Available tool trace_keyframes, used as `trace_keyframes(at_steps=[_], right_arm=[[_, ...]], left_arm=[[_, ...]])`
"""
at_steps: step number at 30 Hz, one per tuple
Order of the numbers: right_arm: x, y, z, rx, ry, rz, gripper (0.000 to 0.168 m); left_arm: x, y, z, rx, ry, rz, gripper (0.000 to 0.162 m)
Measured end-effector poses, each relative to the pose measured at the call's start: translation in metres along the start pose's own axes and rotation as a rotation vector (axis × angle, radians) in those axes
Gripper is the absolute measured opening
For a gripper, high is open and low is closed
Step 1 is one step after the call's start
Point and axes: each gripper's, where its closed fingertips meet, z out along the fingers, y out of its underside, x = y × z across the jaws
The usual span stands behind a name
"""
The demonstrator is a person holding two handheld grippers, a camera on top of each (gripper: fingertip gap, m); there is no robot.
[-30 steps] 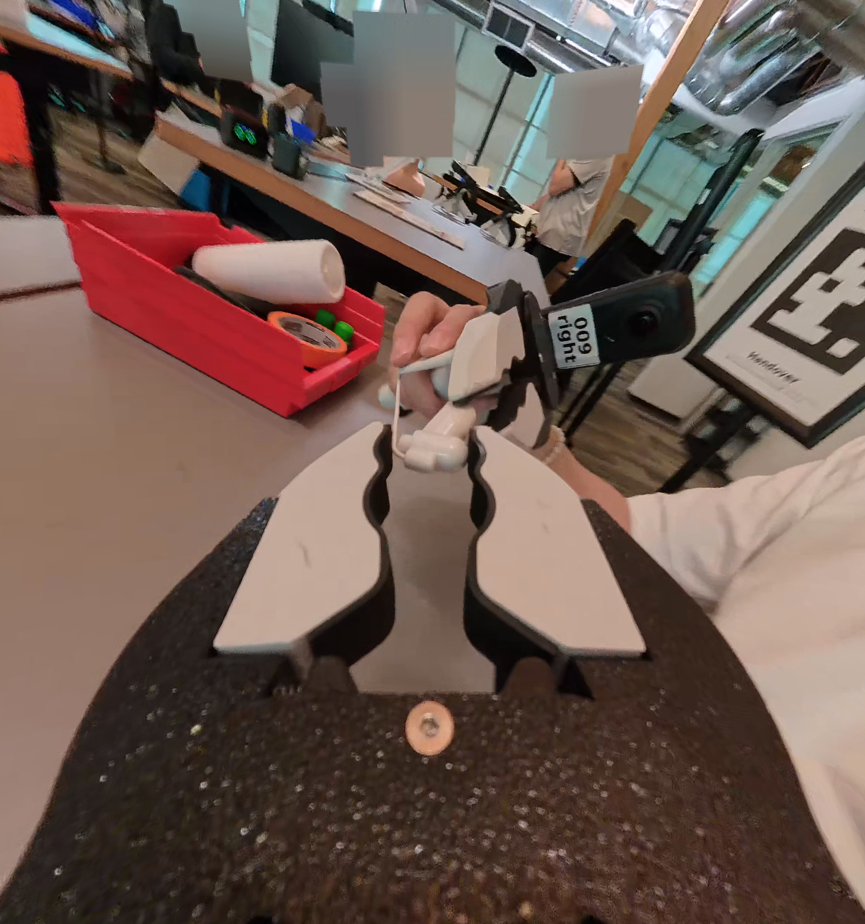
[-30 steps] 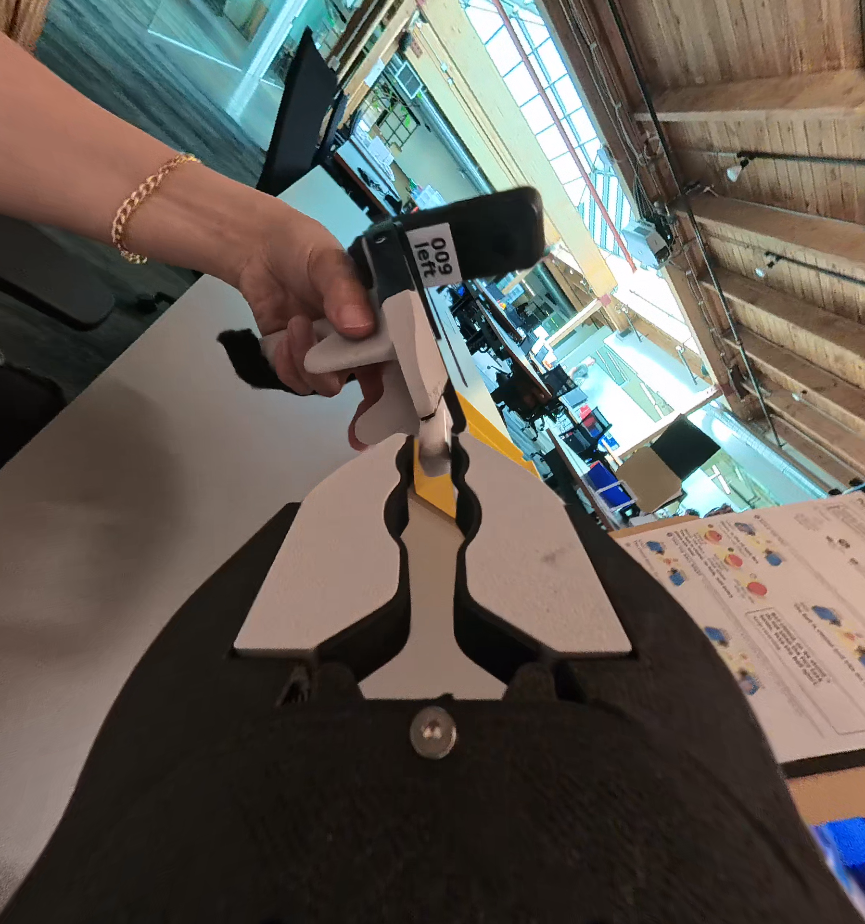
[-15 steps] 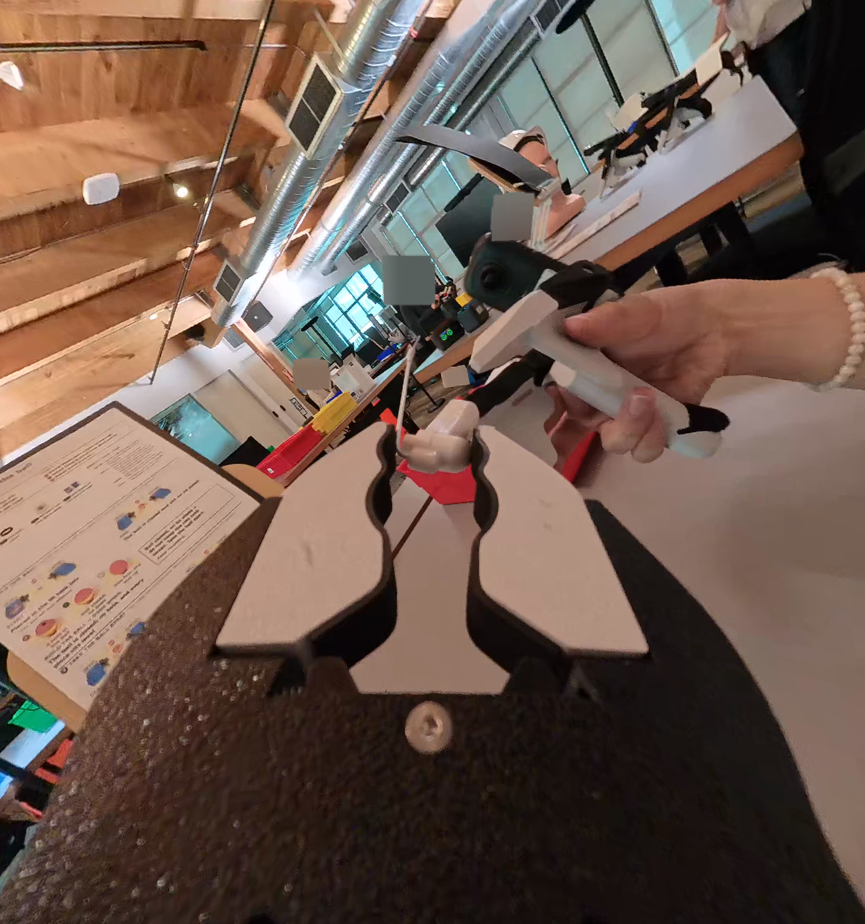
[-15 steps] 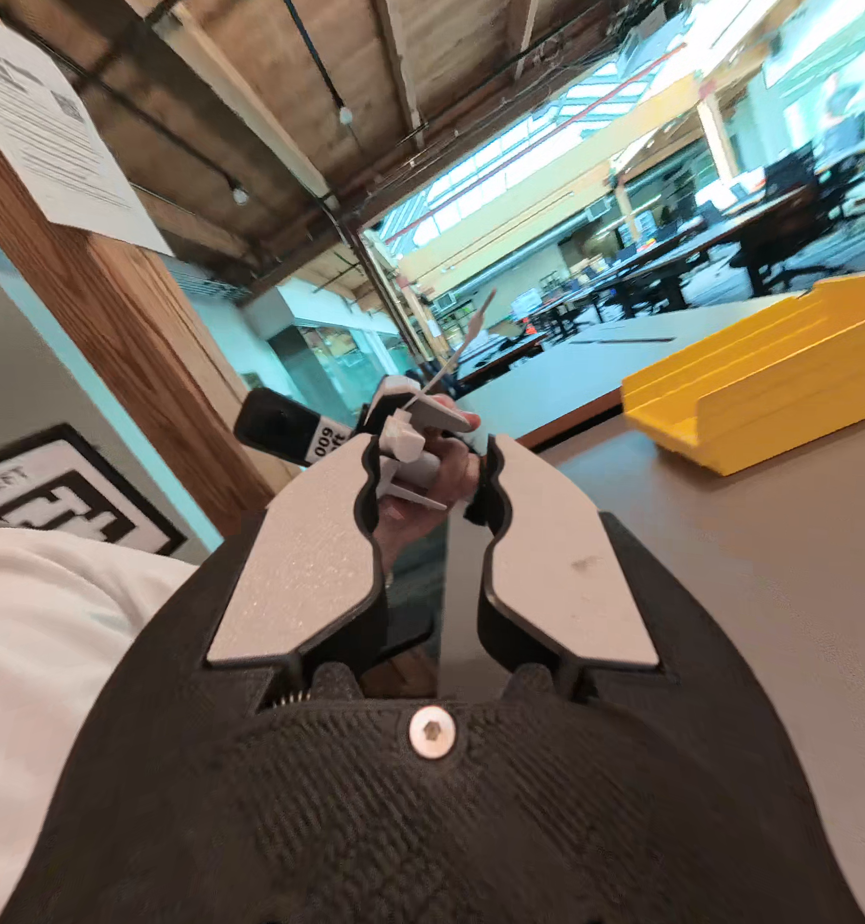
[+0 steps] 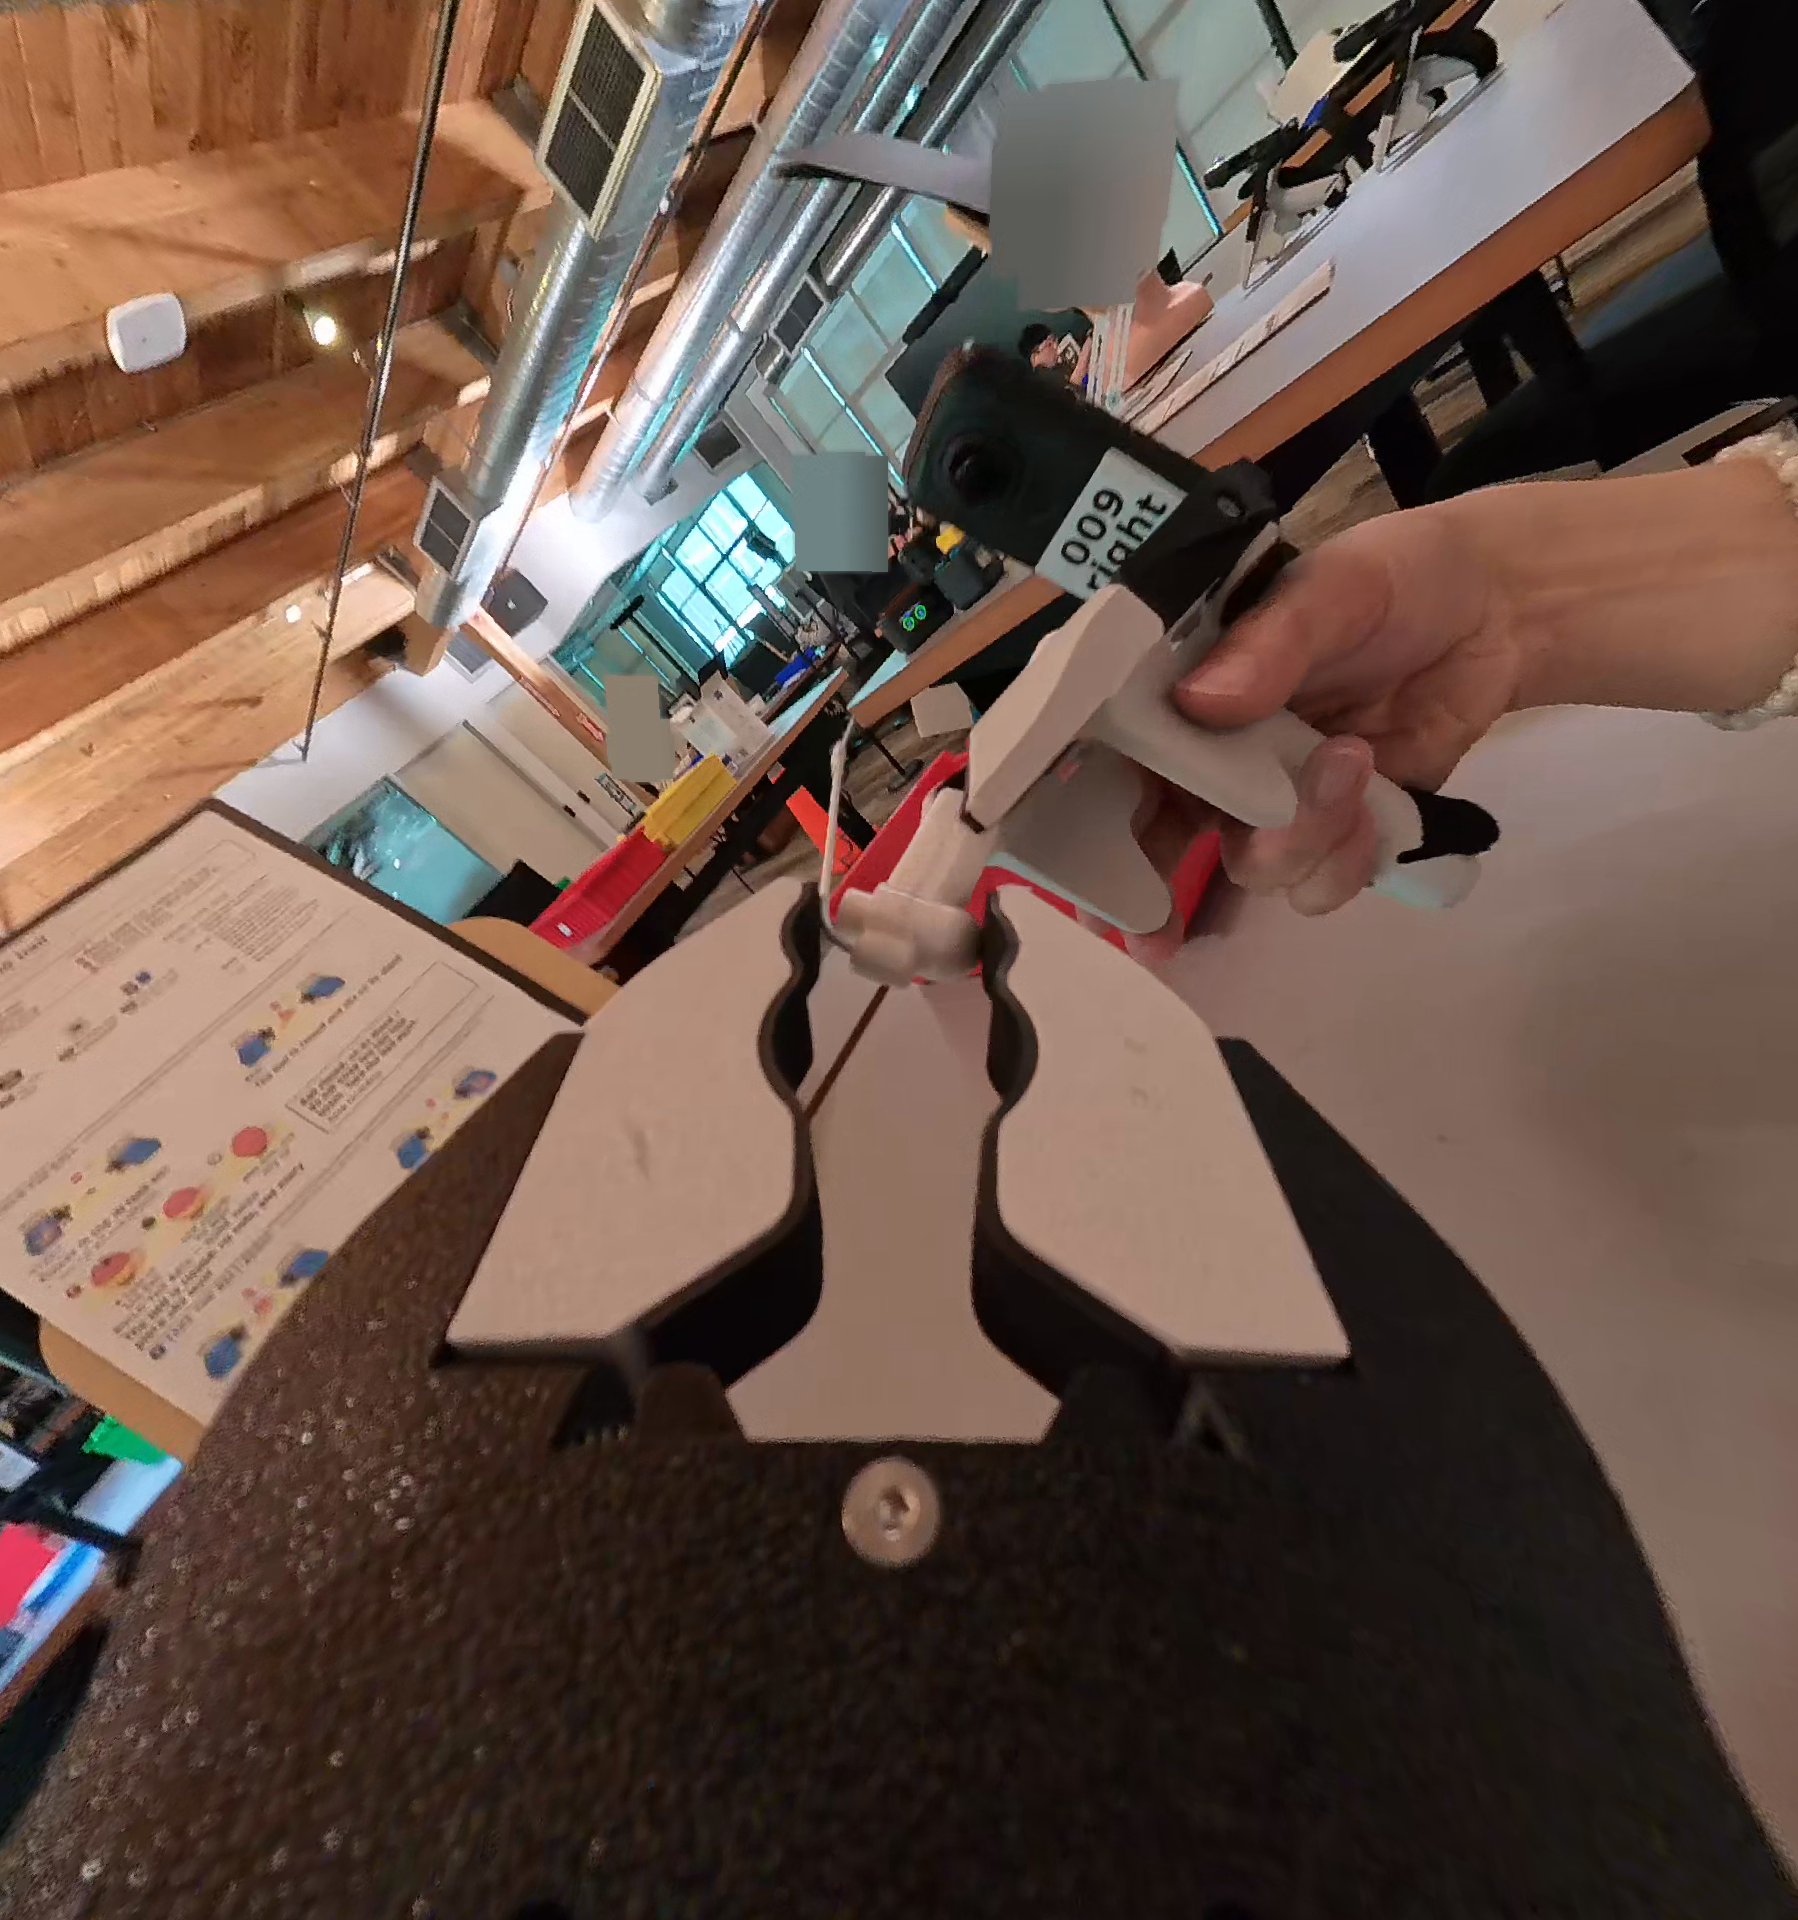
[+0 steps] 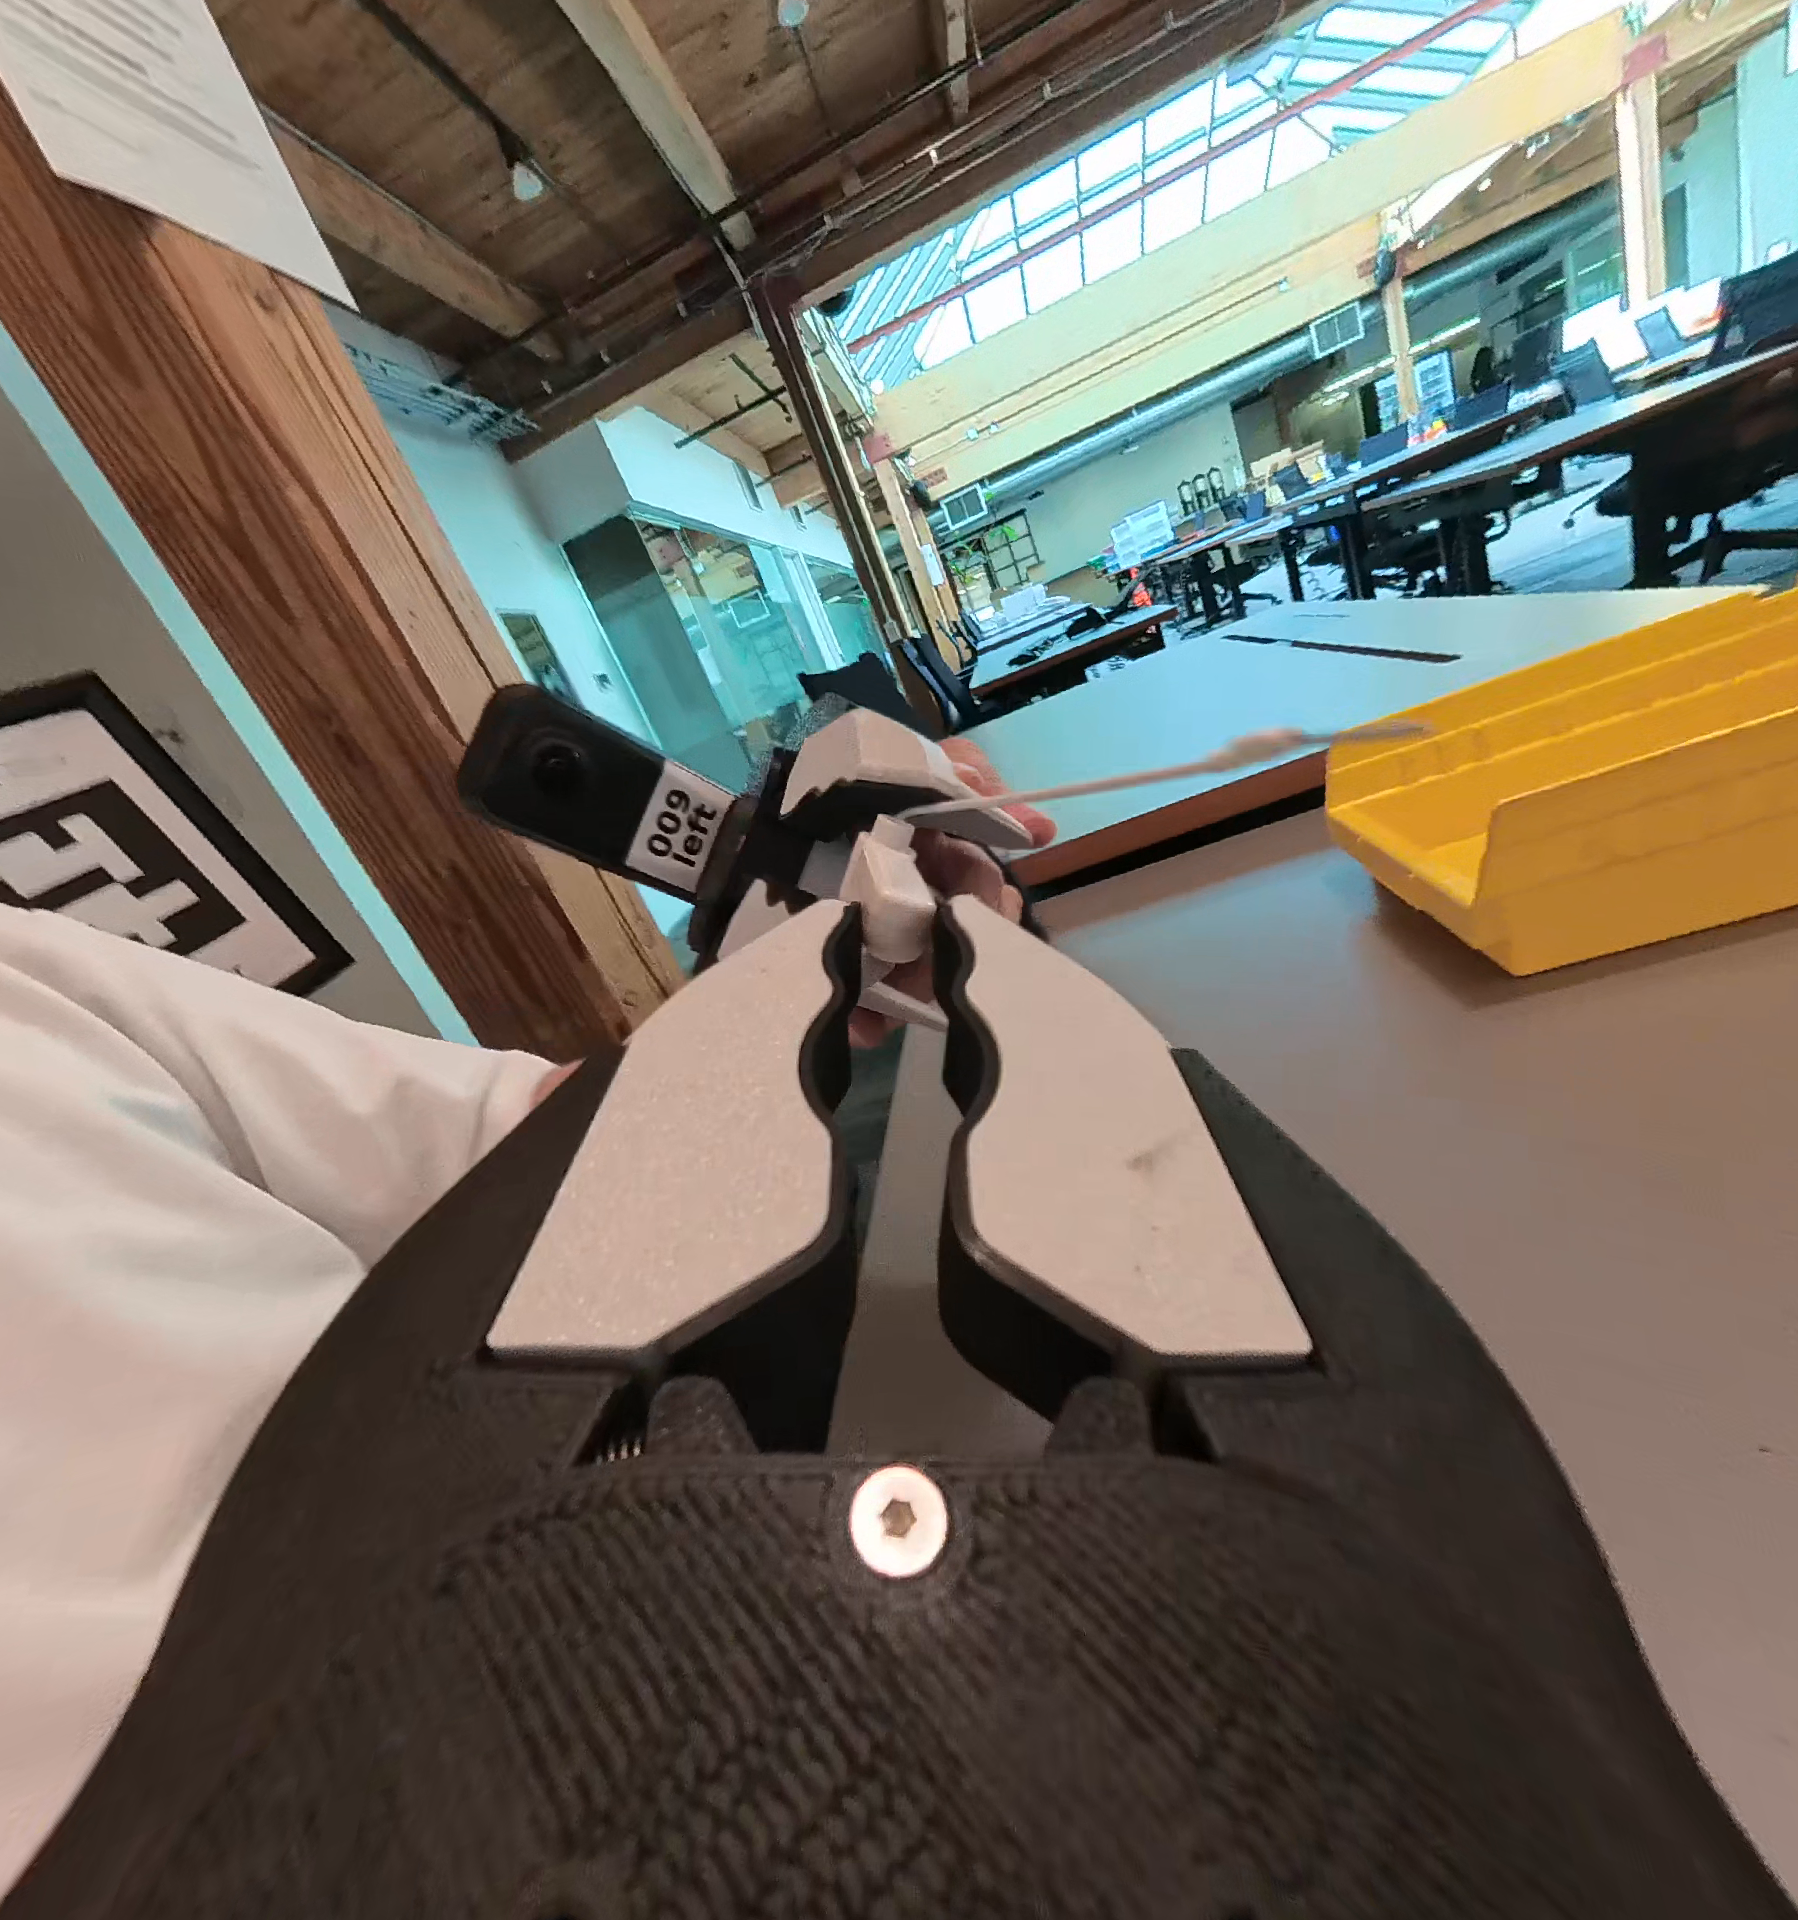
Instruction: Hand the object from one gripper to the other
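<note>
A small white plastic object (image 5: 910,930) with a thin white cord (image 5: 833,810) hangs in the air between both grippers. My left gripper (image 5: 900,935) is shut on its wider end, at the fingertips. In the left wrist view, my right gripper (image 5: 978,821) comes in from the upper right, held by a hand, and pinches the object's other end. In the right wrist view, the white object (image 6: 895,894) sits pressed between my right gripper's (image 6: 897,925) fingertips. The left gripper (image 6: 874,821) holds it from behind, and the cord (image 6: 1134,779) sticks out to the right.
A yellow bin (image 6: 1601,810) stands on the grey table (image 6: 1497,1195) to the right. A red bin (image 5: 1201,868) lies behind the right gripper. An instruction board (image 5: 199,1091) stands at the left, a wooden post (image 6: 251,520) and a white sleeve (image 6: 95,1143) beside me. My two grippers' fingertips are within a few centimetres of each other.
Both grippers held the object a second ago. The right one then opened and let go while the left kept hold. Now the right pads have come together on the object once more.
</note>
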Motion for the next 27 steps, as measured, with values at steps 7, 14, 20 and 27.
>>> trace_keyframes(at_steps=[7,14,20,27], right_arm=[[0.025,-0.011,-0.017,-0.013,0.226,-0.185,0.012],[0.087,-0.064,-0.167,-0.092,1.031,-0.427,0.012],[0.147,-0.038,-0.295,-0.336,1.489,-0.303,0.012],[0.191,-0.016,-0.297,-0.423,1.525,-0.233,0.012]], left_arm=[[-0.012,0.011,-0.008,-0.009,-0.097,-0.126,0.049],[-0.015,0.038,-0.02,-0.061,-0.151,-0.162,0.045],[-0.017,0.068,-0.025,-0.11,-0.145,-0.232,0.041],[-0.028,0.091,-0.033,-0.134,-0.148,-0.313,0.039]])
